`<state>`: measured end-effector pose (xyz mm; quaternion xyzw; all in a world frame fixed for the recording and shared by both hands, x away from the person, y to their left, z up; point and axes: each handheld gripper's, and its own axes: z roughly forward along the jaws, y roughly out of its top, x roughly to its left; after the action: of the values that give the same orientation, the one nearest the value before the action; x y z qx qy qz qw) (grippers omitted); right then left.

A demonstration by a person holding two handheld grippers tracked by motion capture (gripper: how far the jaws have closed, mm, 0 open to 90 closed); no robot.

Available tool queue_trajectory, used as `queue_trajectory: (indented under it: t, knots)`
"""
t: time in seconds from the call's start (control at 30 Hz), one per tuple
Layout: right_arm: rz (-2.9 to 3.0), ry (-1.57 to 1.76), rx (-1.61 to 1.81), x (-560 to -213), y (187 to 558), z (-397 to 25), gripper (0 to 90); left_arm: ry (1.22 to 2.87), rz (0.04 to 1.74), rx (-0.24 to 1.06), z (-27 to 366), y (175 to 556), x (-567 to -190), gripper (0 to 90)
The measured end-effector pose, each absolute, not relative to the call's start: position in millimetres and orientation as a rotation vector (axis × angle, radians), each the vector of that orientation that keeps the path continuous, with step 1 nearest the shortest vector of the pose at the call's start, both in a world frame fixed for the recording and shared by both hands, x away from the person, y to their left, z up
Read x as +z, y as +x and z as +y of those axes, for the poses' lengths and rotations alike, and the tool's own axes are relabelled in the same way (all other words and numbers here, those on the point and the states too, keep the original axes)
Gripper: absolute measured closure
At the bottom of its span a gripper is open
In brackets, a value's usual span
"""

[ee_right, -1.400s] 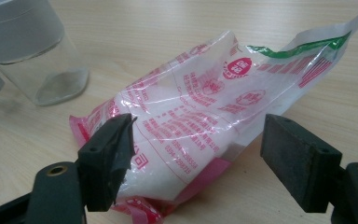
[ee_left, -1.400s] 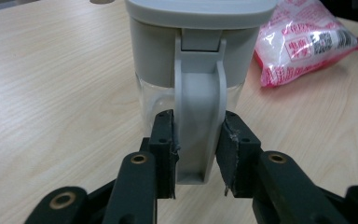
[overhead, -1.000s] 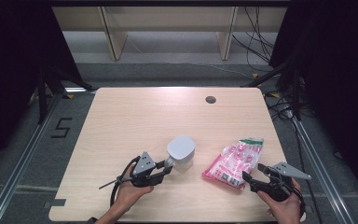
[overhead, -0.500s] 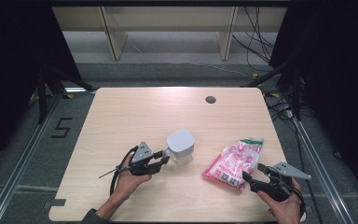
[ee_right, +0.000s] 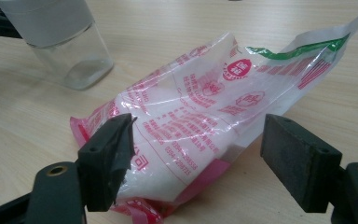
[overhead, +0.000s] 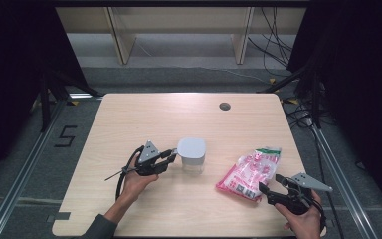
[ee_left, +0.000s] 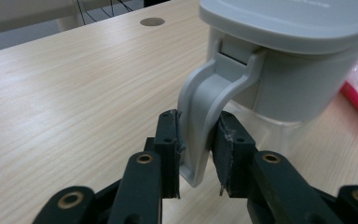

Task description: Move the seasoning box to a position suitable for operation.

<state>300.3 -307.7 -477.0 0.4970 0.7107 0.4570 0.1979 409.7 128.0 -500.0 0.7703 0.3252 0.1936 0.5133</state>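
Note:
A clear container (overhead: 192, 155) with a grey lid stands mid-table. My left gripper (overhead: 173, 156) is at its left side. In the left gripper view that gripper (ee_left: 198, 154) is shut on the grey latch (ee_left: 205, 107) hanging from the lid (ee_left: 298, 28). A pink and white printed bag (overhead: 249, 172) lies flat to the right of the container. My right gripper (overhead: 271, 184) is at the bag's near end. In the right gripper view it (ee_right: 196, 158) stands open, one jaw on each side of the bag (ee_right: 205, 107), not touching it.
A round grommet hole (overhead: 224, 106) sits near the table's far edge. The table (overhead: 129, 119) is bare wood on its far half and left side. Shelving legs and cables lie on the floor beyond it.
My left gripper has moved a little away from the person along the container's left side, and the container shifted slightly with it. The right gripper and the bag have stayed put.

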Motion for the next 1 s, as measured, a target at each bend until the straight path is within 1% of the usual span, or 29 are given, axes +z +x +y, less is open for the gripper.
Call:
queue_trajectory:
  t: [0.03, 0.07, 0.13, 0.23, 0.37, 0.4, 0.5, 0.67, 0.87, 0.93, 1.0]
  knots:
    - [1.989, 1.391, 1.279, -477, 300, -308, 26.7, 1.852, 0.782, 0.466, 128, 410, -500, 73.9]
    - [1.996, 1.382, 1.269, -476, 300, -309, 26.7, 1.84, 0.78, 0.433, 127, 411, -501, 78.8]
    - [1.996, 1.38, 1.266, -476, 300, -309, 26.6, 1.847, 0.786, 0.453, 127, 411, -500, 77.9]
    - [1.991, 1.409, 1.269, -476, 299, -308, 26.7, 1.842, 0.805, 0.467, 129, 410, -499, 67.5]
    - [1.997, 1.374, 1.263, -476, 300, -309, 26.7, 1.848, 0.782, 0.465, 136, 405, -492, 61.1]
    - [2.007, 1.38, 1.262, -476, 300, -309, 26.6, 1.854, 0.757, 0.483, 139, 404, -487, 60.2]
    - [2.012, 1.383, 1.256, -476, 300, -309, 26.7, 1.852, 0.758, 0.493, 141, 404, -484, 60.0]
    - [1.997, 1.403, 1.276, -476, 299, -308, 26.7, 1.823, 0.759, 0.465, 144, 403, -478, 58.2]
    - [1.989, 1.345, 1.274, -477, 302, -309, 26.6, 1.789, 0.741, 0.458, 147, 401, -457, 62.8]
    - [1.996, 1.378, 1.277, -476, 300, -308, 26.7, 1.787, 0.735, 0.442, 146, 401, -452, 65.9]
    - [2.012, 1.38, 1.279, -475, 299, -308, 26.6, 1.784, 0.73, 0.431, 142, 402, -449, 71.1]
